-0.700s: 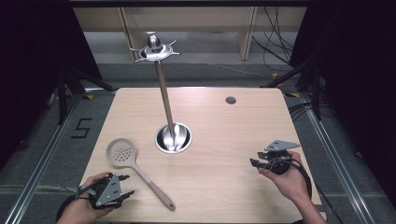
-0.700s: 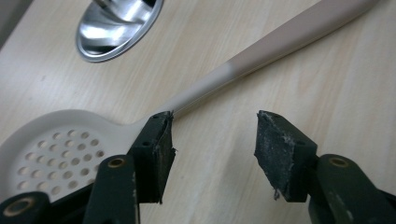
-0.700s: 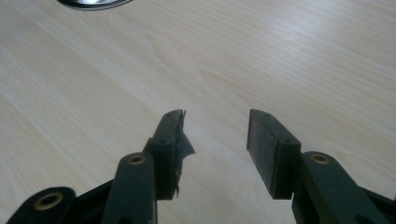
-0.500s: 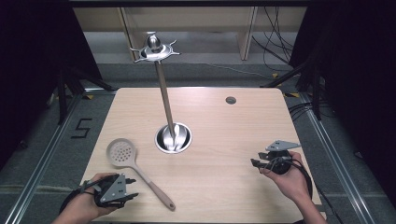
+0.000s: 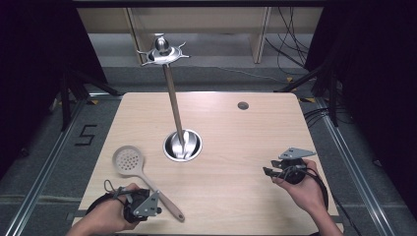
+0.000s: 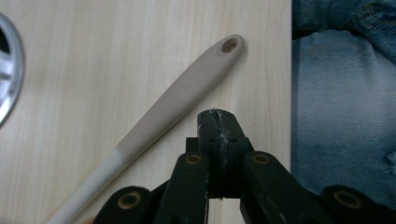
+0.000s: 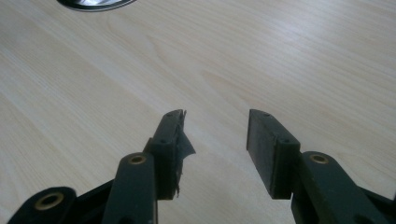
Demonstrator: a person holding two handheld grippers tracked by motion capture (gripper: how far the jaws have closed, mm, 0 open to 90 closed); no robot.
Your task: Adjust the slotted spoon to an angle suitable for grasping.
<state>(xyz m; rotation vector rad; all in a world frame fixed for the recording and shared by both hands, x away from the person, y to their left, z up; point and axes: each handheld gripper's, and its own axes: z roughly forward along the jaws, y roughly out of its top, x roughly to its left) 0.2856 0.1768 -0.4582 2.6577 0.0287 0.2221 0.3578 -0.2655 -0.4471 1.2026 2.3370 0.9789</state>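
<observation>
A beige slotted skimmer [image 5: 127, 160] lies flat at the table's front left, its handle [image 6: 187, 98] running toward the front edge. My left gripper [image 5: 156, 210] sits low right beside the handle's end. Its jaws [image 6: 215, 114] are pressed together with nothing between them, just to one side of the handle. My right gripper [image 5: 268, 172] hovers over bare wood at the front right and points left. Its jaws [image 7: 215, 126] stand apart and empty. A torn pad shows on one finger [image 7: 175, 140].
A tall metal utensil stand rises from a round shiny base [image 5: 183, 146] at mid-table, with a hooked crown [image 5: 163, 53] on top. The base's rim also shows in the gripper views [image 6: 7, 70] [image 7: 95, 3]. A small dark hole [image 5: 243, 105] marks the far right of the tabletop [image 5: 231, 132].
My left hand has slid its gripper to the right, up against the skimmer's handle end. The right hand and gripper have stayed put.
</observation>
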